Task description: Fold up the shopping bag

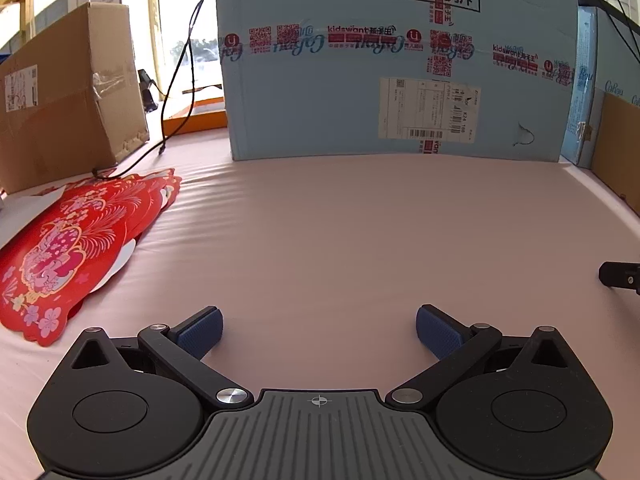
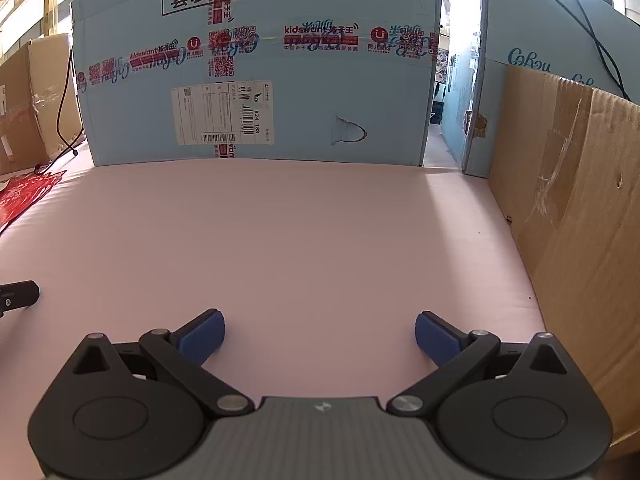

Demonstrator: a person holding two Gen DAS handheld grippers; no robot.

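Observation:
A red shopping bag [image 1: 72, 240] with a pink and gold flower print lies flat on the pink table cover [image 1: 340, 232], far left in the left wrist view. Its edge also shows in the right wrist view [image 2: 28, 194] at the far left. My left gripper [image 1: 319, 334] is open and empty, low over the cover, to the right of the bag. My right gripper [image 2: 319, 336] is open and empty over bare cover. Each gripper's tip shows at the other view's side edge, the right gripper [image 1: 620, 276] and the left gripper [image 2: 18, 296].
A large light-blue carton [image 1: 400, 64] stands across the back of the table. A brown cardboard box [image 1: 68, 96] stands at the back left with a black cable [image 1: 176, 80] beside it. A brown cardboard wall [image 2: 580, 220] lines the right side.

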